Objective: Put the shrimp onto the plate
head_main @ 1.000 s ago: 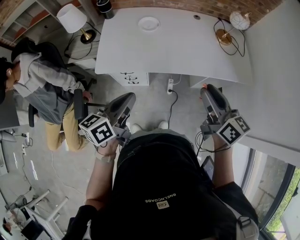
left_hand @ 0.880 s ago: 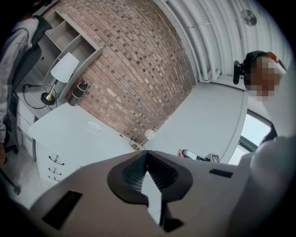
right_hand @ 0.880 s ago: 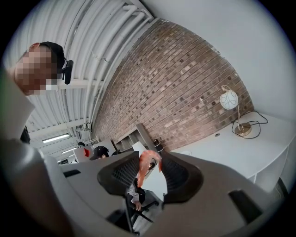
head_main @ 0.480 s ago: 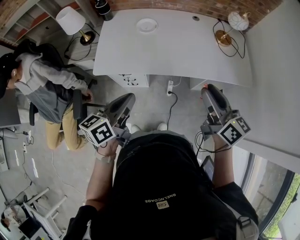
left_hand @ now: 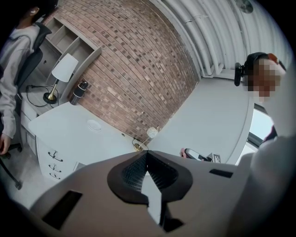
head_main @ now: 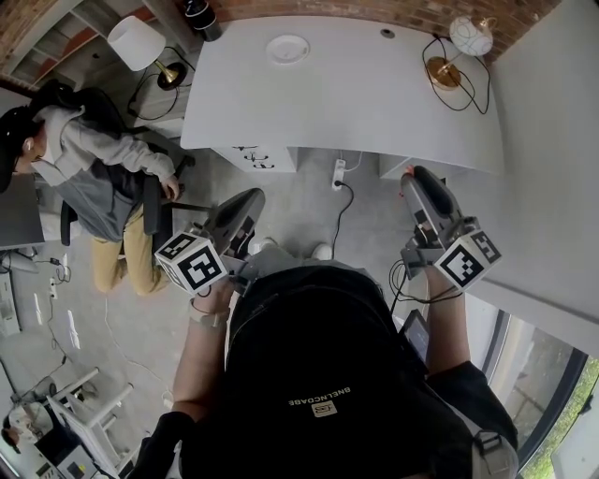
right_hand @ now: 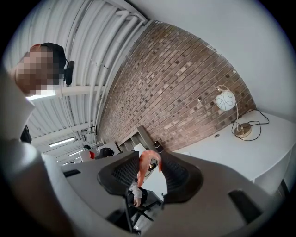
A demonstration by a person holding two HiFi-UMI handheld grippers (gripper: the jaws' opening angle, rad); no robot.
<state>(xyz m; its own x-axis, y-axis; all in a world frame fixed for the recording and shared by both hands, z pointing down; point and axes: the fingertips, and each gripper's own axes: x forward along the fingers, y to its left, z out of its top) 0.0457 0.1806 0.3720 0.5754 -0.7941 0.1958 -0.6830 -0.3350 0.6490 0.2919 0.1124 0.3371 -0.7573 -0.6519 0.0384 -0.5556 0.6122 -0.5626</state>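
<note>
A small white plate (head_main: 287, 49) lies at the back of the white desk (head_main: 356, 103); the left gripper view also shows the plate (left_hand: 94, 125). An orange shrimp (right_hand: 147, 163) hangs between the jaws of my right gripper (right_hand: 149, 156), which is shut on it. In the head view that right gripper (head_main: 410, 177) is held in front of the desk's right part, over the floor, with a bit of shrimp (head_main: 408, 171) at its tip. My left gripper (head_main: 251, 197) is held in front of the desk's left part, and the left gripper (left_hand: 145, 154) is shut and holds nothing.
A globe lamp (head_main: 468, 36) with cables stands at the desk's back right. A white-shaded lamp (head_main: 134, 42) and a dark bottle (head_main: 197, 11) are at the left beyond the desk. A person (head_main: 84, 178) sits on a chair at the left. A power strip (head_main: 339, 171) lies on the floor under the desk.
The desk has slid slightly up in the head view. My left gripper has drifted a little to the left. The right gripper still grips the shrimp in about the same place.
</note>
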